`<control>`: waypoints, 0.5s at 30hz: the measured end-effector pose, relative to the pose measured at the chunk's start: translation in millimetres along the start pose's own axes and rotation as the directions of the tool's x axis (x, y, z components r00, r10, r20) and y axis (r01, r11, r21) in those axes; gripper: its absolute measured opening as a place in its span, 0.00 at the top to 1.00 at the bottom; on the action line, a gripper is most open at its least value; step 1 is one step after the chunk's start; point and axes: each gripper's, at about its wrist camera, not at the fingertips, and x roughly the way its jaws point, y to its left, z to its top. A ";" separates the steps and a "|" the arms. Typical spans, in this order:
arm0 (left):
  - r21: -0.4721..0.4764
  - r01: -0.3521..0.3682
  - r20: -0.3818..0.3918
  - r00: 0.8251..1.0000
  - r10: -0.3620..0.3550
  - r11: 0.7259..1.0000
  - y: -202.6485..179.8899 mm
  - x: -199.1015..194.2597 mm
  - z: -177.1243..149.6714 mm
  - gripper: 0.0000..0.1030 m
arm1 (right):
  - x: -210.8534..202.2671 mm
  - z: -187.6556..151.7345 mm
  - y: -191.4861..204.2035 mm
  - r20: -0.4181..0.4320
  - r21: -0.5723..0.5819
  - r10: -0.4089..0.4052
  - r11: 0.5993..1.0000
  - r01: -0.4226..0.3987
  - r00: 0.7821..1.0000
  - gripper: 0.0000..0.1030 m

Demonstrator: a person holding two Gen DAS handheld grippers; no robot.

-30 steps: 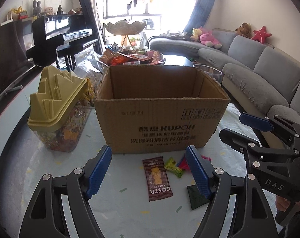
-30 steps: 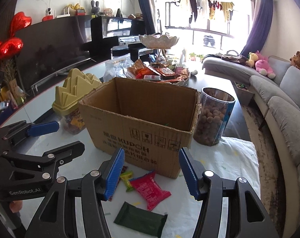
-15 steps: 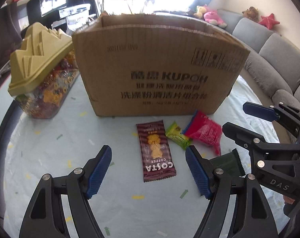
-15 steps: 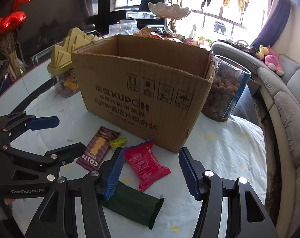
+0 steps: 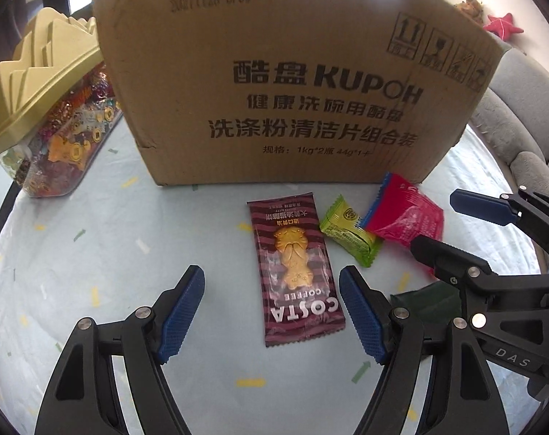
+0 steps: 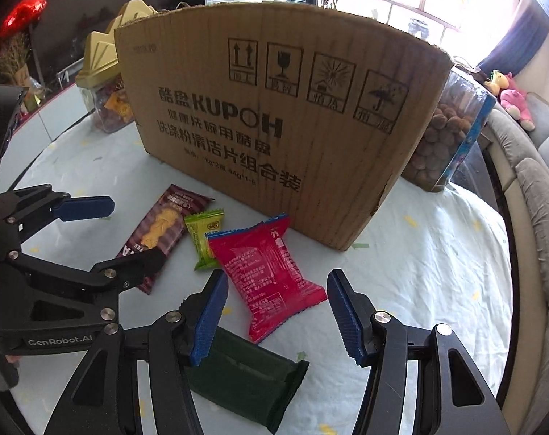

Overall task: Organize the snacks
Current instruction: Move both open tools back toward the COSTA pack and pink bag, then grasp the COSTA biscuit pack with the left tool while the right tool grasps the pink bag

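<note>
The left tongs (image 5: 272,313) gape empty astride the maroon Costa biscuit packet (image 5: 296,268), lengthwise between the fingers; the right tongs (image 6: 274,313), likewise wide, straddle the red foil pouch (image 6: 269,277).

Matt corrugated cardboard box (image 5: 296,83), glossy plastic snack wrappers (image 6: 270,275), ribbed blue claw pads (image 5: 182,311).

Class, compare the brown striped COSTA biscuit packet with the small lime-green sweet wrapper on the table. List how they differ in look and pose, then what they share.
1. The brown striped COSTA biscuit packet is long and far larger; the small lime-green sweet wrapper is short and stubby.
2. The brown packet lies alone; the green wrapper touches the pink-red foil snack packet.
3. The brown packet lies between the open left tongs; the green wrapper lies outside them.

Both lie flat on the pale tablecloth before the cardboard box.
</note>
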 end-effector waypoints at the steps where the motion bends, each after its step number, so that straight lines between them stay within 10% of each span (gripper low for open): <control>1: 0.001 -0.003 -0.002 1.000 0.003 1.000 -0.4 2.7 0.5 0.26 | 1.6 0.1 -1.0 -0.003 0.001 -0.002 1.000 0.002 1.000 0.44; 15: 0.033 -0.018 0.028 0.999 0.017 0.999 -11.2 19.0 15.0 0.45 | 14.9 4.1 -11.4 -0.012 0.072 0.040 0.997 -0.039 0.999 0.44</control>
